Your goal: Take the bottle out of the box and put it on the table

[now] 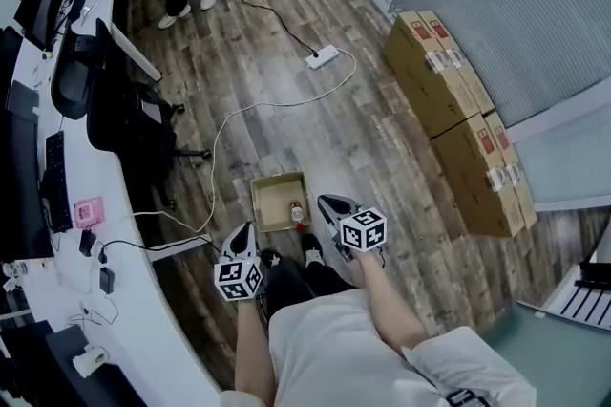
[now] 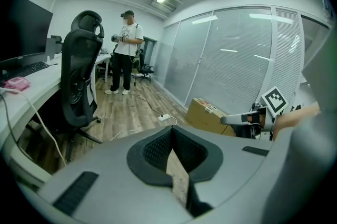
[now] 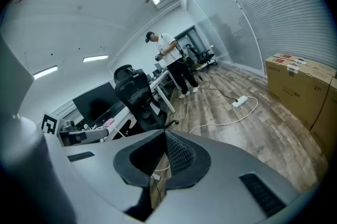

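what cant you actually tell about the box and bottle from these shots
- Bottle: head view, too small to read its label or tell whether it stands or lies.
- Box: in neither gripper view; the bodies of the left gripper and the right gripper fill the lower part of those views.
- Table: head view, cut off by the left edge.
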A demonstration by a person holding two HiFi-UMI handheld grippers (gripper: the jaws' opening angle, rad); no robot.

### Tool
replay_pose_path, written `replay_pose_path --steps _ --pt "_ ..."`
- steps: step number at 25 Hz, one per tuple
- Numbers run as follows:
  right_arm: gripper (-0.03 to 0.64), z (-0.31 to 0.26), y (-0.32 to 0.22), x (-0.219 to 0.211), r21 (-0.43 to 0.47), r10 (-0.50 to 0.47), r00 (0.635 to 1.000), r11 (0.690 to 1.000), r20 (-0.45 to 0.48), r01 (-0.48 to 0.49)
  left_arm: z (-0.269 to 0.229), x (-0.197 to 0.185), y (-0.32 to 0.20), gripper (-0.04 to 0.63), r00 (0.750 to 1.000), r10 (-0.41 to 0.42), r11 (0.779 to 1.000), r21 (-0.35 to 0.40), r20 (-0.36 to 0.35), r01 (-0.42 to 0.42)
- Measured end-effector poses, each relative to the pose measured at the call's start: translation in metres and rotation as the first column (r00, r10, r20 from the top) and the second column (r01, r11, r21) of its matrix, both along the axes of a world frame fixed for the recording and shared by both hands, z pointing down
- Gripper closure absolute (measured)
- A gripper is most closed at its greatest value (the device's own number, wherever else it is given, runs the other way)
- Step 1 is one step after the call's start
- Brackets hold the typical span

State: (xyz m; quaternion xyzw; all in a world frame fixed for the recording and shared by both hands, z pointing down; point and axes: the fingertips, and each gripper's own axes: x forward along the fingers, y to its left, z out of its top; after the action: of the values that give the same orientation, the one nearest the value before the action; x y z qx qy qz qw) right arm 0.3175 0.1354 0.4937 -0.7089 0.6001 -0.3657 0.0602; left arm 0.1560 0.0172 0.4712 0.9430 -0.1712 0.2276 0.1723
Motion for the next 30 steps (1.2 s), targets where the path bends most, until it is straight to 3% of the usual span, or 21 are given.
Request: replay_pose_path --steps 8,12,18,24,30 --pt "0.577 0.063 -0.014 -0.020 -0.140 -0.135 0.991 0.981 -0.014 0.131 0.059 -0.018 -0.020 0.581 1.000 0.016 0.996 -0.089 0.023 -0.014" --pt "0.578 0.101 -0.011 -0.022 -0.208 -0.151 0.989 0.967 -0.001 0.147 0.104 -0.023 -0.017 0.581 0.999 0.039 0.990 -0.137 0.027 -0.034" --pt "0.578 0.163 -0.013 -0.030 -0.380 -0.215 0.971 0.911 -0.102 0.162 0.161 -0.039 -0.027 0.581 0.999 0.032 0.985 -0.168 0.027 -0.027" --pt "0.577 0.212 -0.024 -0.056 -0.413 -0.237 0.967 0.893 -0.092 0.180 0.210 -0.058 -0.025 0.581 0.998 0.002 0.976 -0.216 0.056 0.011" --pt "0.577 0.281 -0.035 -0.074 -0.449 -0.241 0.965 0.877 -0.102 0.171 0.262 -0.054 -0.026 0.581 0.995 0.064 0.975 -0.219 0.077 -0.045"
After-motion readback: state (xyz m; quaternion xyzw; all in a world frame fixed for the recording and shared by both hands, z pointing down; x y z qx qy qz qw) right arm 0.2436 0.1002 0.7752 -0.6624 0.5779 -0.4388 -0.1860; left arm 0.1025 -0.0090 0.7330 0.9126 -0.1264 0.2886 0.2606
